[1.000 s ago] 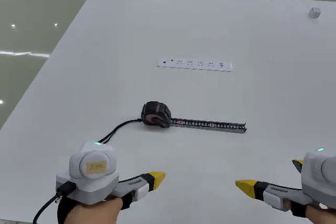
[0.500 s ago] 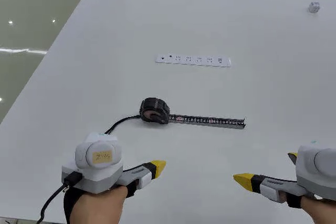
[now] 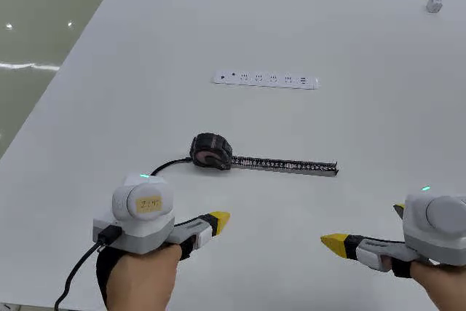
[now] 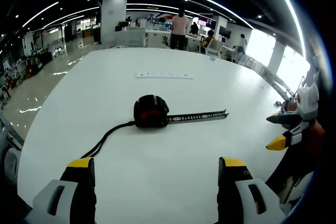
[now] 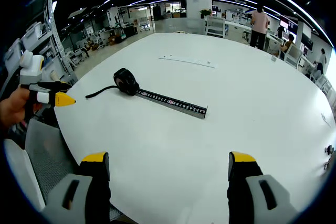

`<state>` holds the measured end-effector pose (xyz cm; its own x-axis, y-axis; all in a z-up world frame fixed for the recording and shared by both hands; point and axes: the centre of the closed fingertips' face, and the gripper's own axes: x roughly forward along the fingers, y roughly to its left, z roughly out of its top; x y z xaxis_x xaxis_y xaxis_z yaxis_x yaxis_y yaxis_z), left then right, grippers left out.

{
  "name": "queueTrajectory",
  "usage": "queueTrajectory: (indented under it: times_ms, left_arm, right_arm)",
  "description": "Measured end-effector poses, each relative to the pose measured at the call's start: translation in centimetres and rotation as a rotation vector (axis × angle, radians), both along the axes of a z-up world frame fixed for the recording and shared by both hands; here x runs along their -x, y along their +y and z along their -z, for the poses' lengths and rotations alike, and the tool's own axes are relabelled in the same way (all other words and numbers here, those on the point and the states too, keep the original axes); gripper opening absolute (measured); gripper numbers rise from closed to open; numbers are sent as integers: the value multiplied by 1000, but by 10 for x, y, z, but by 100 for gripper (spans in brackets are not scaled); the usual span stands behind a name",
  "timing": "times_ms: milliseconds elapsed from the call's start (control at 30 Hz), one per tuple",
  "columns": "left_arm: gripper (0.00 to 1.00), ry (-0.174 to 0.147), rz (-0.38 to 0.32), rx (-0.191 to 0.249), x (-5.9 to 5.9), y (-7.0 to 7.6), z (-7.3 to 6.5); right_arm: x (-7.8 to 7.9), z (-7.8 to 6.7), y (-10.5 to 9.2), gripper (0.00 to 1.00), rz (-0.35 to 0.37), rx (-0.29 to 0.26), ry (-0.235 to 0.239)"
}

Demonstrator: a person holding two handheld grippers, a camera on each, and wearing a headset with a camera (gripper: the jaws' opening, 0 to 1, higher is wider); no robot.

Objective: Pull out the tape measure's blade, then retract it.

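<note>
A black tape measure [image 3: 211,151] lies on the white table [image 3: 364,49], its case near the middle and its blade [image 3: 285,166] pulled out flat to the right, ending in a hook [image 3: 336,170]. A black strap [image 3: 166,166] trails from the case to the left. The left gripper view has the case [image 4: 150,113] straight ahead and the blade [image 4: 198,116] running right. My left gripper [image 4: 155,174] is open, held low and short of the case. My right gripper [image 5: 168,169] is open too, nearer than the blade [image 5: 170,102] and the case [image 5: 125,82].
A white power strip [image 3: 266,79] lies beyond the tape measure. A small grey object [image 3: 434,5] sits at the far right of the table. The table's left edge drops to a glossy floor [image 3: 36,49]. People and desks stand far behind.
The head camera has tilted, so the table shifts up slightly in view. Both grippers have edged a little forward over the table. The tape measure lies as before.
</note>
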<state>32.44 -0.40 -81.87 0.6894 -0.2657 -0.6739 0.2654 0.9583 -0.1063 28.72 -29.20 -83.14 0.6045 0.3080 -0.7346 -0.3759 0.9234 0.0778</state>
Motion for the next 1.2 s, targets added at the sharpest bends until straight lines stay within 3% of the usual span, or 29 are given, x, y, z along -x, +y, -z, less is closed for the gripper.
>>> queueTrajectory:
  times_ms: [1200]
  left_arm:
    - [93, 34, -42, 2, -52, -16, 29]
  right_arm:
    - [-41, 30, -6, 94, -82, 35, 54]
